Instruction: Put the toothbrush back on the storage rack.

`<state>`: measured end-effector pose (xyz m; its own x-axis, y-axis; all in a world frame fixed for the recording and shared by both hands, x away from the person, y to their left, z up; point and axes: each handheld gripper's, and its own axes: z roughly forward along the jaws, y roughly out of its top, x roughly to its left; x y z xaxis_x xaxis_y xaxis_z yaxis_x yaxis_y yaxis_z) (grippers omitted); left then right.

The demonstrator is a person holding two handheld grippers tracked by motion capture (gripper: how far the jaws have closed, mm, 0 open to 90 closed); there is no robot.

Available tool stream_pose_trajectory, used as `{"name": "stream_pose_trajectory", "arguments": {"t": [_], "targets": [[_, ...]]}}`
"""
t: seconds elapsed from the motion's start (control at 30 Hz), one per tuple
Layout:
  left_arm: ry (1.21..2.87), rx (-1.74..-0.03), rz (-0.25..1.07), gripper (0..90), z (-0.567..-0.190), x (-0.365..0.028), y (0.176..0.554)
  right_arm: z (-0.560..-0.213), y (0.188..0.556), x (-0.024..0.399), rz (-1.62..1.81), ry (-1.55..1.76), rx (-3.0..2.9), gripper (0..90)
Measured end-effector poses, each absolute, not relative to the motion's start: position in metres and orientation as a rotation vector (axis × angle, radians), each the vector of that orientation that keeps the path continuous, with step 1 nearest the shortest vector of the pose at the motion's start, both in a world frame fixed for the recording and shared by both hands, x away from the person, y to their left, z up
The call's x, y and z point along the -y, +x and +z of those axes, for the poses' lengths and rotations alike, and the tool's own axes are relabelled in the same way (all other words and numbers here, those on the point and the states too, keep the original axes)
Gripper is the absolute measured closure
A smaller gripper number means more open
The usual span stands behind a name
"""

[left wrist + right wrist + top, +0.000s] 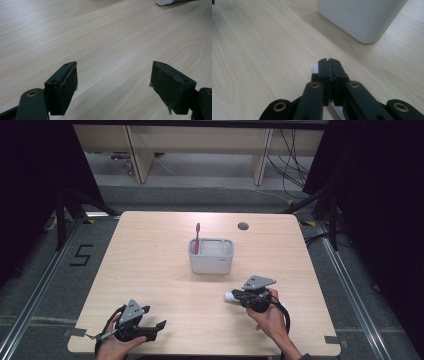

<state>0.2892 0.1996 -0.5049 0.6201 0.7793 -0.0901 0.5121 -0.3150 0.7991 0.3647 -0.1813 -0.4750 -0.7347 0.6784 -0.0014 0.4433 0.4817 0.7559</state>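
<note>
- Two black two-jaw grippers work over a pale wood-grain table [150, 265], each held in one of the person's hands at the near edge.
- Far left on the near side, the left gripper [150, 329] sits low over the tabletop with its jaws spread wide apart and nothing between them; in the left gripper view [113, 85] bare wood shows between the two pads.
- Past the middle, toward the far side, a light grey rounded-rectangular plastic holder [211, 255] stands upright with a red toothbrush [197, 237] sticking up from its left compartment.
- Near right of the holder and well apart from it, a white tube with a white cap [231, 296] lies on the table, its cap end pointing left.
- Right of centre, the right gripper [241, 296] is at that tube; in the right gripper view [329, 65] its jaws are pressed together with the tube's flat body pinched between them and the white cap [314, 68] peeking out on the left, the grey holder [362, 17] just beyond.
</note>
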Motion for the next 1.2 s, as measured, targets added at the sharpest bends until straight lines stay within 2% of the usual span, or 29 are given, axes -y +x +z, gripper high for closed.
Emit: {"name": "stream_pose_trajectory", "arguments": {"t": [0.57,0.93,1.2], "targets": [[1.993,-1.016,0.389,21.8,-0.506,-0.199,0.289,-0.482,0.386,0.169,1.020,1.026,-2.453,88.7],[2.021,-1.005,0.388,21.9,-0.506,-0.200,0.289,-0.483,0.386,0.165,1.012,0.982,-2.480,88.4],[2.025,-1.017,0.385,22.3,-0.507,-0.202,0.290,-0.483,0.372,0.159,1.026,0.971,-2.512,88.8]]}}
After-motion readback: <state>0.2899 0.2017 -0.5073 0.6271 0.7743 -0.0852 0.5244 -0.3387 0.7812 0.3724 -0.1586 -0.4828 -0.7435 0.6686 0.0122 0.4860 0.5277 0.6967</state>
